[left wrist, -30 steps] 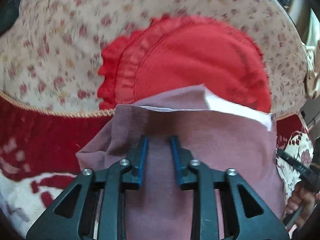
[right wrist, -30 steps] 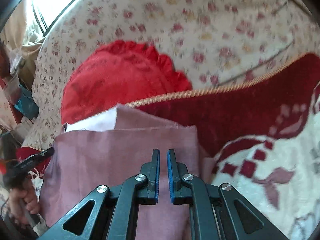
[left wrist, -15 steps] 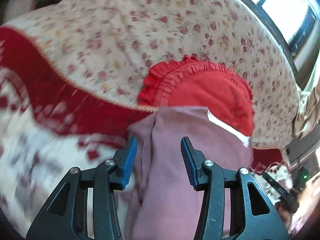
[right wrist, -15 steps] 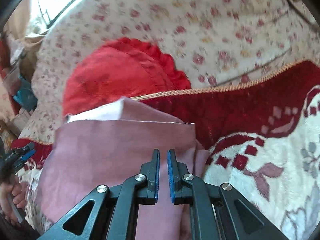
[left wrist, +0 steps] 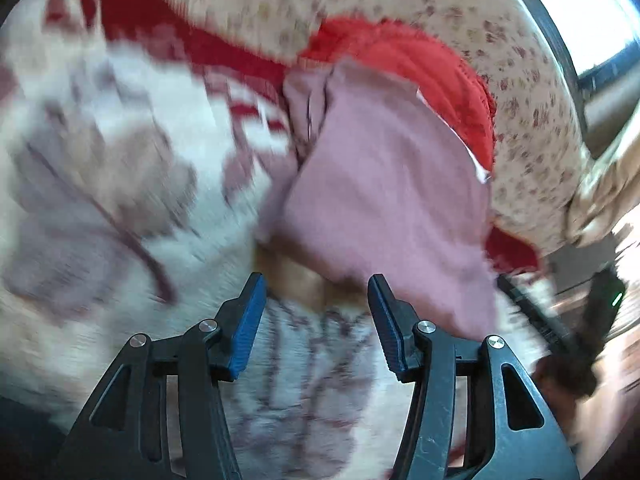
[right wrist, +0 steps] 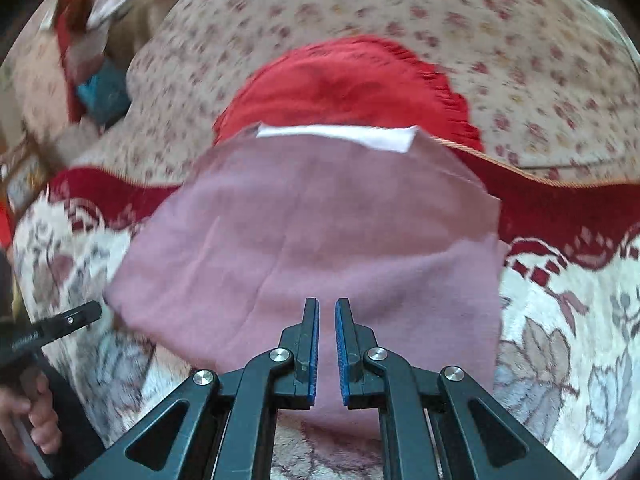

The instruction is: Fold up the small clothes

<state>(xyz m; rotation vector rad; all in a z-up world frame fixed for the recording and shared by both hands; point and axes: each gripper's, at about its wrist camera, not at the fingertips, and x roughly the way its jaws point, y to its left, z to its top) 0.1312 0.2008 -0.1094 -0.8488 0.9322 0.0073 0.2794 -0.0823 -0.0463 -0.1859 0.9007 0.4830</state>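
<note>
A dusty-pink garment lies folded on a red and cream patterned blanket, a white inner strip showing at its far edge. My right gripper sits over its near half, jaws nearly together with the pink cloth between the blue pads. In the left wrist view the garment lies ahead and to the right, its near edge lifted. My left gripper hangs over the blanket with its jaws opening and nothing between them. The picture is blurred by motion.
A red frilled cushion rests behind the garment against a floral-covered sofa back. The left gripper's black finger and a hand show at the left edge. A bright window lies at the far right.
My left gripper has opened wide, let go of the pink cloth and swung off to its left. The right gripper stayed shut and moved with the cloth, rolling a little.
</note>
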